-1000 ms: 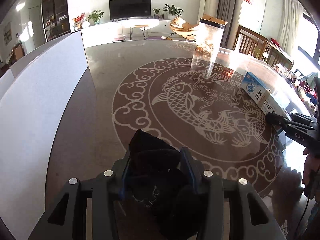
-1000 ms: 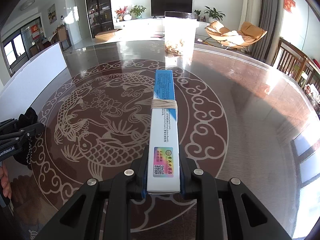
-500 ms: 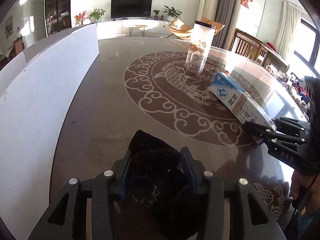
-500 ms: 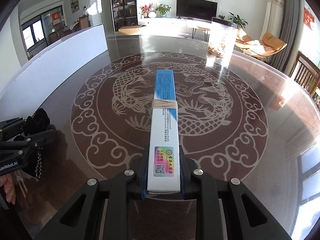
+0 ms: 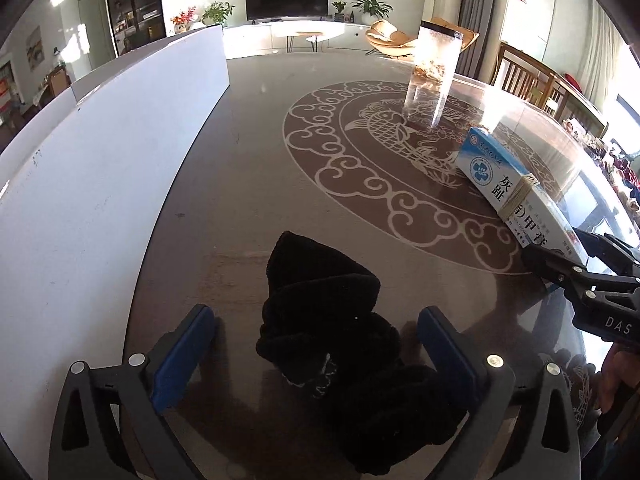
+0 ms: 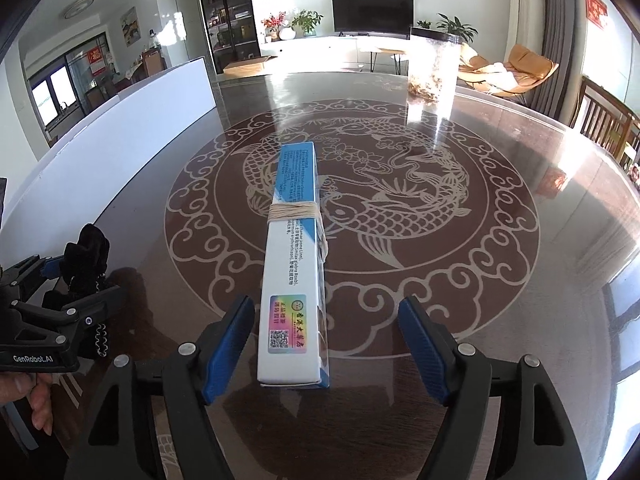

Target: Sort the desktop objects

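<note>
Both jaws are opening, the left gripper (image 5: 316, 344) releasing the black fuzzy cloth bundle (image 5: 340, 344) near the table's left edge and the right gripper (image 6: 326, 340) releasing the long white-and-blue cardboard box (image 6: 294, 264), so withdrawing probably comes next.

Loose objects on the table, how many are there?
3: a black cloth bundle between the left fingers, a blue-and-white box between the right fingers, a clear jar at the far side.

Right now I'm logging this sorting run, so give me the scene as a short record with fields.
surface: round table with a fish pattern
left gripper: jaws opening, pads clear of the black cloth lying between them
right gripper: jaws opening, pads clear of the white and blue box between them
box: standing on its narrow side, rubber band around the middle
far side: clear jar, upright
left edge: white board
</note>
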{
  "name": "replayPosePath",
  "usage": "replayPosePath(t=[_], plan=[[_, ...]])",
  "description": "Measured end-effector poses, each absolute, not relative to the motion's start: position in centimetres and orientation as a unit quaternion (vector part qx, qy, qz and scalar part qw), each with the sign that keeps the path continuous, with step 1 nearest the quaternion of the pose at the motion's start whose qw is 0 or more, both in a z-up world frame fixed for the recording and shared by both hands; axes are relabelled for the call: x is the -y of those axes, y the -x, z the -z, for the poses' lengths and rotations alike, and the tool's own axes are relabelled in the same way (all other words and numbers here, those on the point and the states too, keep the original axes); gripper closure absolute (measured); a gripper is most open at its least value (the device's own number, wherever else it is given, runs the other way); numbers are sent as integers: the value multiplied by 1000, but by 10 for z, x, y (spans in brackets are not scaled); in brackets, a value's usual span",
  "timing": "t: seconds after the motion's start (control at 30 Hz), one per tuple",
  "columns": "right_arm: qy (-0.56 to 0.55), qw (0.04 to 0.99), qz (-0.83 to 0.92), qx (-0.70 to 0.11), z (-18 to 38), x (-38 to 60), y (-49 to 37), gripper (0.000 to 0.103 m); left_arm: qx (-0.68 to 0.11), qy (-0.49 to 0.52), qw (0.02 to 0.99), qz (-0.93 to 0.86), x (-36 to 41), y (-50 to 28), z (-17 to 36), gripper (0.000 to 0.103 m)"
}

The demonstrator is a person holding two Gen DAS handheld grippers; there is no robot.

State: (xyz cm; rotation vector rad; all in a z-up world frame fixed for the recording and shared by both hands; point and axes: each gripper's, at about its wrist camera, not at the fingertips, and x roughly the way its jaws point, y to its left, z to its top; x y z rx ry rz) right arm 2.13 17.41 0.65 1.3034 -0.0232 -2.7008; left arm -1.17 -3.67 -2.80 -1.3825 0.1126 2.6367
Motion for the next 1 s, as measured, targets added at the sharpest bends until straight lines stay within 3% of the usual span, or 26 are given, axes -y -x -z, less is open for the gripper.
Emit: replayPosePath(t=[0.3, 0.67, 1.0], plan=[[-447, 68, 892, -22, -2, -161, -15, 8, -44, 464, 77, -882, 35, 12, 30, 0], [-456, 66, 887, -34, 4, -157, -13, 0, -44, 464, 77, -882, 35, 12, 29, 0], [-460, 70, 885, -39, 4, -157, -13, 0, -40, 489, 65, -869, 33, 13, 29, 0]])
